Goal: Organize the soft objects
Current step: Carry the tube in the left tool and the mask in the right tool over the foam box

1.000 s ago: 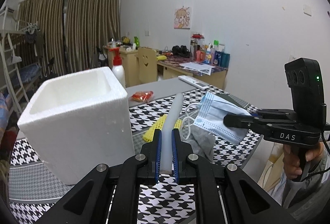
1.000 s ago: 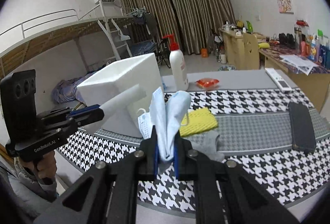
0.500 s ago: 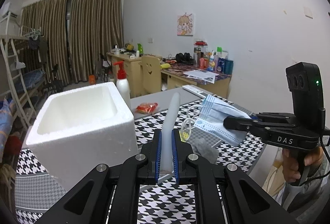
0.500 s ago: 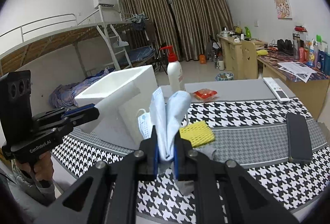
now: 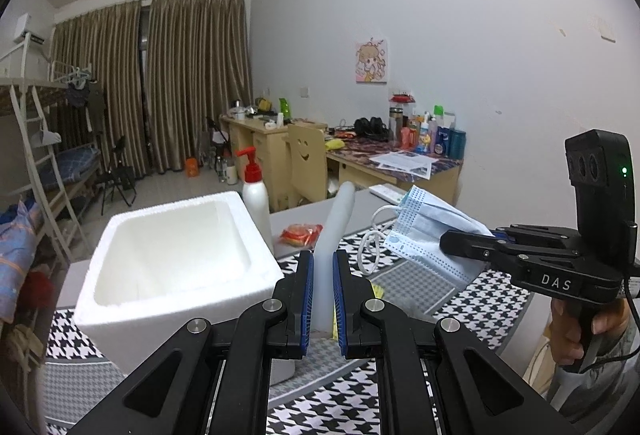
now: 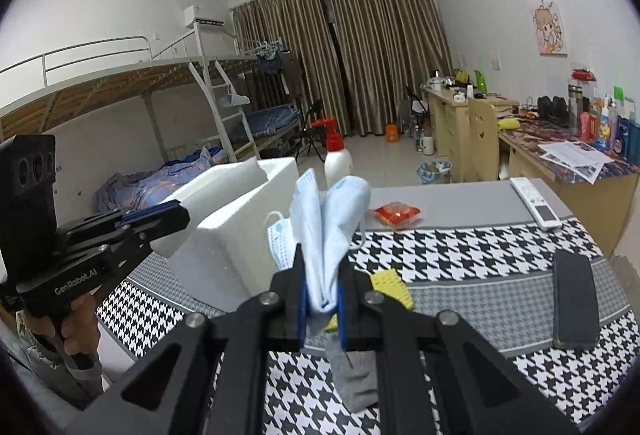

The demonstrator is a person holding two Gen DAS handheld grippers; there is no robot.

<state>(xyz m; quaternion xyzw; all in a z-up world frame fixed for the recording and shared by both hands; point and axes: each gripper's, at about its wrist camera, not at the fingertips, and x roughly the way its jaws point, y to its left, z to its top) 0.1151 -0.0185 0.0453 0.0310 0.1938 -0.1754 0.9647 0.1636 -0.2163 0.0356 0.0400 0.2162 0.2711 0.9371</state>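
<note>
My left gripper (image 5: 322, 263) is shut on a white foam strip (image 5: 338, 223), held in the air just right of the open white foam box (image 5: 172, 267). In the right wrist view the left gripper (image 6: 182, 215) holds the strip (image 6: 224, 195) over the box's (image 6: 240, 235) near rim. My right gripper (image 6: 322, 271) is shut on a light blue face mask (image 6: 332, 219), lifted above the table. It also shows in the left wrist view (image 5: 444, 247) with the mask (image 5: 424, 231). A yellow sponge (image 6: 390, 285) and a grey sock (image 6: 354, 375) lie on the table.
On the houndstooth table (image 6: 480, 255) stand a white pump bottle (image 6: 338, 159), an orange packet (image 6: 396, 213), a white remote (image 6: 536, 203) and a black phone (image 6: 576, 299). A bunk bed is at the left, desks and a chair at the right wall.
Both grippers have risen with their loads. The views now look further down into the box; the strip has come closer to its rim.
</note>
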